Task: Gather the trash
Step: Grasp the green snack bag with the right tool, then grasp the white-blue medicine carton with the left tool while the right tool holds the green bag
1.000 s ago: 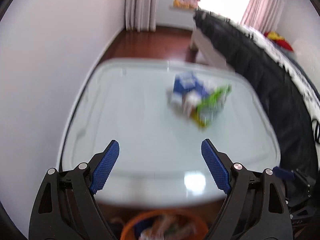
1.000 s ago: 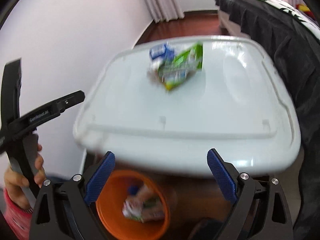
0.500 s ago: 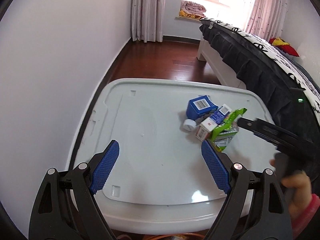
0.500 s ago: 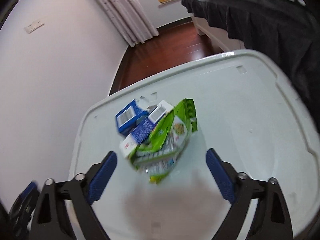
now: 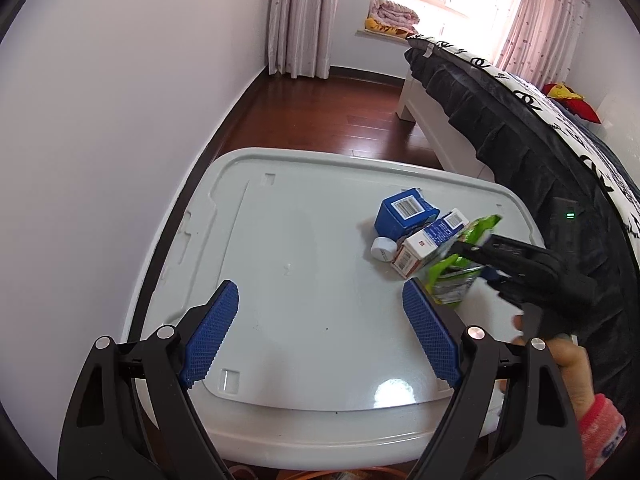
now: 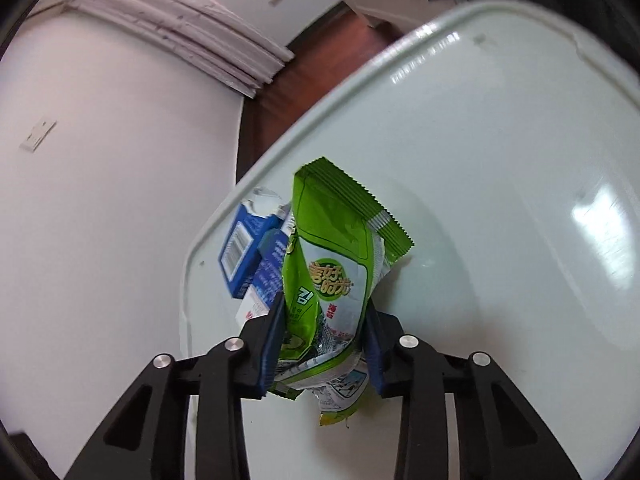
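Note:
A green snack bag [image 6: 336, 264] lies on the white table [image 6: 500, 160], and my right gripper [image 6: 325, 316] is shut on its lower half. In the left wrist view the bag [image 5: 456, 276] shows with the right gripper's black fingers [image 5: 500, 250] around it. Beside it lie a blue carton [image 5: 404, 214], a blue and white box [image 5: 430, 246] and a white cap [image 5: 382, 249]. The carton [image 6: 238, 250] also shows in the right wrist view. My left gripper [image 5: 322, 330] is open and empty above the table's near part, left of the trash.
A wall runs along the table's left side. A bed with a dark cover [image 5: 540, 152] stands close on the right. Wooden floor [image 5: 328, 120] lies beyond the table. An orange rim [image 5: 360, 472] peeks out below the table's near edge.
My right gripper has moved in over the table and closed on the green snack bag. My left gripper has risen from the table edge and stays open.

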Demonstrator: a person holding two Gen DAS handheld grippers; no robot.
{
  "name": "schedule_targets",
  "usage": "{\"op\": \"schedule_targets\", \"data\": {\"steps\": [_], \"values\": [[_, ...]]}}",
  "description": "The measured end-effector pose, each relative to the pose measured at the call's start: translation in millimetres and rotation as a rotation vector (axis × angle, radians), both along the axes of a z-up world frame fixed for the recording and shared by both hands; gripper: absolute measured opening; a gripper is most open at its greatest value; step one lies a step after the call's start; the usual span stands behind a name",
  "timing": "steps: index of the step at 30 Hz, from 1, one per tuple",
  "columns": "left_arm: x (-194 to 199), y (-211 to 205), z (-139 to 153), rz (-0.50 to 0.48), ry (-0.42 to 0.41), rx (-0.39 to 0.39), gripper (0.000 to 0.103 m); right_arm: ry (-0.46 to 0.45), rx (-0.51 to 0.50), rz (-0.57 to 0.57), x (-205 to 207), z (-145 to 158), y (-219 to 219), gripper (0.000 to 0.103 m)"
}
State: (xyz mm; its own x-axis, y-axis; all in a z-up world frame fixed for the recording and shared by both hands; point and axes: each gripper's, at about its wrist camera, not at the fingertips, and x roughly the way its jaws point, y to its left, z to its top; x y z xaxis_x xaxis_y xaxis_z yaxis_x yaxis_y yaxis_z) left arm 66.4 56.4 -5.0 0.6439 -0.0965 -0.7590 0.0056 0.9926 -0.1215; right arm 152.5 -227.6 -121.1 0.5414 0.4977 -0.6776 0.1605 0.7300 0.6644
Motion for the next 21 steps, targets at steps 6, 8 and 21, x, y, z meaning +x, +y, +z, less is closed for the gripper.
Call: {"op": "schedule_targets", "data": {"steps": [6,8,21], "values": [[2.3,-3.7,-7.6,-0.028,0.019,0.037,0.082,-0.106,-0.158,0.103,-39.8,56.7,-12.6,0.032],[4.1,-9.5,-11.6,-0.056,0.023,0.054,0.082,-0.157,-0.185,0.136,-63.2,77.4,-20.0,0.032],[51.0,-88.4,-70.5,-0.433,-0.053,0.197,0.082,-0.264,-0.126,0.22,-134.4,100.0,-70.0,0.034]]}}
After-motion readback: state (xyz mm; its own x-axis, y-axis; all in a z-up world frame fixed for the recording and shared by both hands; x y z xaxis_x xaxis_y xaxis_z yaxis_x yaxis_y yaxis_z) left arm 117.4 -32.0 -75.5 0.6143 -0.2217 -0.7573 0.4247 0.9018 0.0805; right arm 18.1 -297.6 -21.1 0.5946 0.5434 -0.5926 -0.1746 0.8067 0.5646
